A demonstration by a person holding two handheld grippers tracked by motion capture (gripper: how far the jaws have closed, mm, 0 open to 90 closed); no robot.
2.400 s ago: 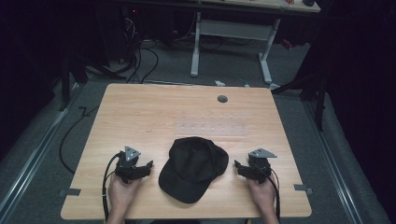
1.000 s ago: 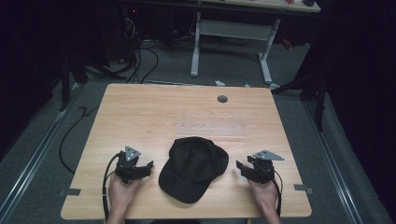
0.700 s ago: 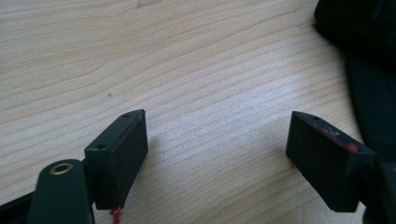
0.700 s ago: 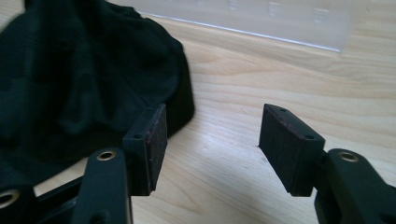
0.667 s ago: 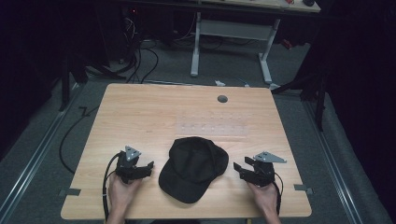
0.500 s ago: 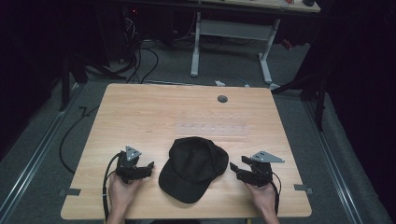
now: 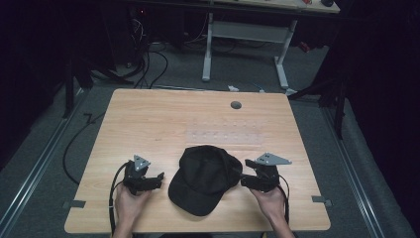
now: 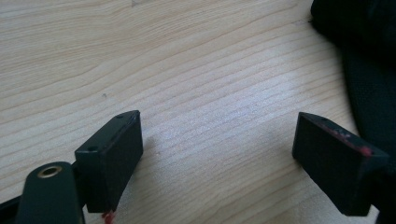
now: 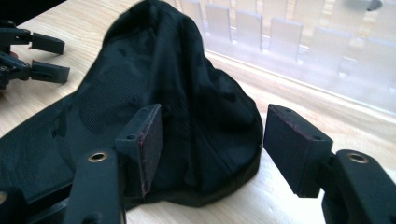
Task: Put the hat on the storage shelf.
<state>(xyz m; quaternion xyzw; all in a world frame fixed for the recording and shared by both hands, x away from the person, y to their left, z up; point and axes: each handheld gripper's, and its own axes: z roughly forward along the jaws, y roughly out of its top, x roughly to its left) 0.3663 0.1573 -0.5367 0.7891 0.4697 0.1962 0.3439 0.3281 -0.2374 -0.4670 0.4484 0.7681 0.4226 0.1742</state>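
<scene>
**Black cap on a wooden table between two open hand-held grippers**

A light wooden table (image 7: 148, 119) stands on a grey floor, with dark cables trailing beside it. A black cap (image 7: 205, 178) lies near the table's front edge, its brim pointing toward the person. A small round grey disc (image 7: 236, 104) sits near the far edge, well apart from the cap.

The left gripper (image 7: 157, 178) rests left of the cap. Its jaws have just been opening and stand wide apart over bare wood, gripping nothing.

The right gripper (image 7: 243, 179) sits at the cap's right side. Its jaws have just been opening too; the cap's rounded edge lies between them, not pressed.
</scene>
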